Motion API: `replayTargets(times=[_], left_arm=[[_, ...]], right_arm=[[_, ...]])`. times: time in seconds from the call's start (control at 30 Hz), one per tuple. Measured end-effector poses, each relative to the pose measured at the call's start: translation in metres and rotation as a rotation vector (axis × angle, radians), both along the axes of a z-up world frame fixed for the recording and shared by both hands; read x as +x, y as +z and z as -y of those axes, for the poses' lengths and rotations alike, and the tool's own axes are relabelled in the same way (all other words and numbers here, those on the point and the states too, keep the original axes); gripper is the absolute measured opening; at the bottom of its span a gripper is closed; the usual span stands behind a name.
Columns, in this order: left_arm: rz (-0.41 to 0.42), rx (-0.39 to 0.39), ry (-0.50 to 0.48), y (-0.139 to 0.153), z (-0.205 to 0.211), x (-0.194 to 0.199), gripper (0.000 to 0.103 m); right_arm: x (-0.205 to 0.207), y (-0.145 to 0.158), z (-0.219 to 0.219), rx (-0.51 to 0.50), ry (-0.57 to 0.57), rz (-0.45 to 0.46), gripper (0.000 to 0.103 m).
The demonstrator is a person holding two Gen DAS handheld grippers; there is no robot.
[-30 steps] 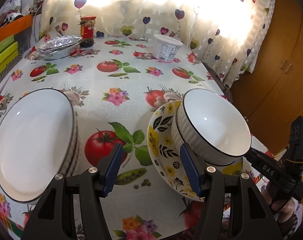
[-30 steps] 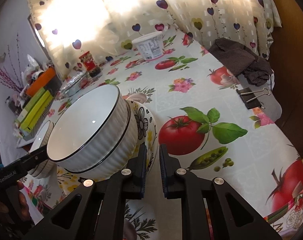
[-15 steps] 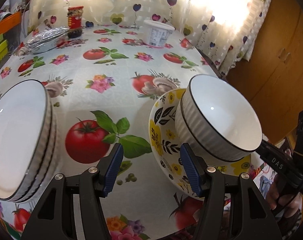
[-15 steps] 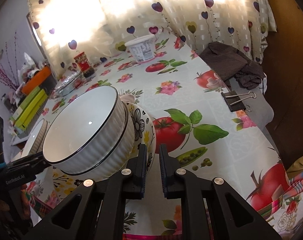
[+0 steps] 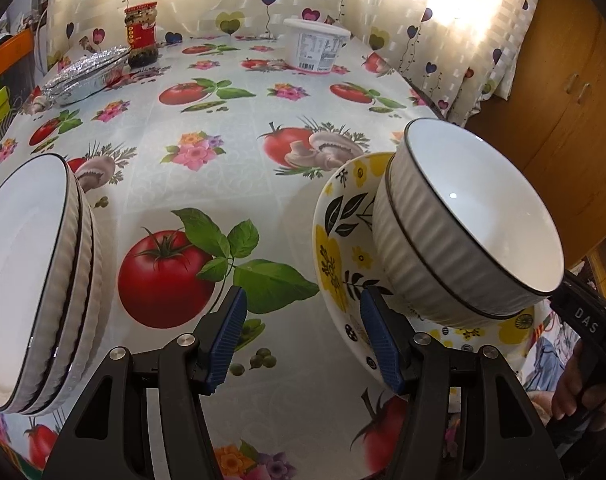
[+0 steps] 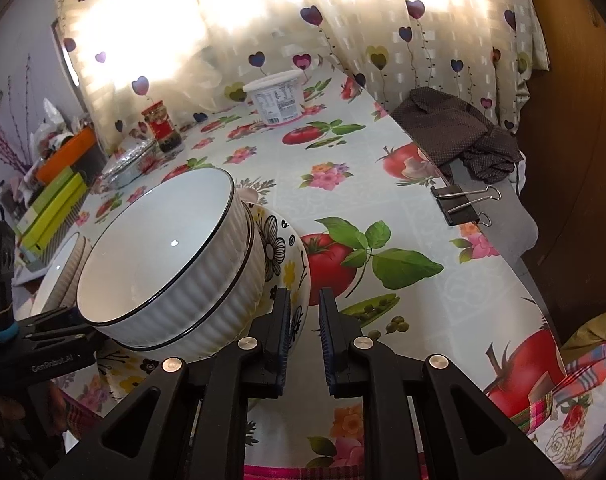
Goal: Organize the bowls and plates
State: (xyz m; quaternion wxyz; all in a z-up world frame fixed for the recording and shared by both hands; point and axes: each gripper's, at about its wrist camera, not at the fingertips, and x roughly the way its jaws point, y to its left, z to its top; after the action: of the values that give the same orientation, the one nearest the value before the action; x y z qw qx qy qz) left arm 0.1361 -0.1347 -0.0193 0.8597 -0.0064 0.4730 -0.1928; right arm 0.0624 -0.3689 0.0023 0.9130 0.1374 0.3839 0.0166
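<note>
Right gripper (image 6: 305, 322) clamped on rim of floral plate (image 5: 335, 248), contact partly hidden. Left gripper (image 5: 301, 332) spread wide, empty. Two nested white bowls (image 5: 467, 224) tilted on that plate; left of it, three stacked plates (image 5: 27, 272), cut off.

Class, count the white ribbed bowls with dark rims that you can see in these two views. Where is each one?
5: two nested white bowls sit in the floral plate at right; three stacked white bowls stand at left. More may be hidden inside either stack.
</note>
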Motion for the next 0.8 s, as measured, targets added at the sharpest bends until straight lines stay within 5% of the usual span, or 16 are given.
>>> replayTargets(times=[0.2,0.8], left_arm=[[0.001,-0.002,0.0,-0.004,0.001,0.003,0.06],[0.018,-0.004,-0.001,-0.011,0.006,0.005,0.061]], right_arm=[[0.006,-0.008,0.0,0.02,-0.003,-0.02,0.028],[0.018,-0.024,0.002,0.024,0.0,-0.072,0.042]])
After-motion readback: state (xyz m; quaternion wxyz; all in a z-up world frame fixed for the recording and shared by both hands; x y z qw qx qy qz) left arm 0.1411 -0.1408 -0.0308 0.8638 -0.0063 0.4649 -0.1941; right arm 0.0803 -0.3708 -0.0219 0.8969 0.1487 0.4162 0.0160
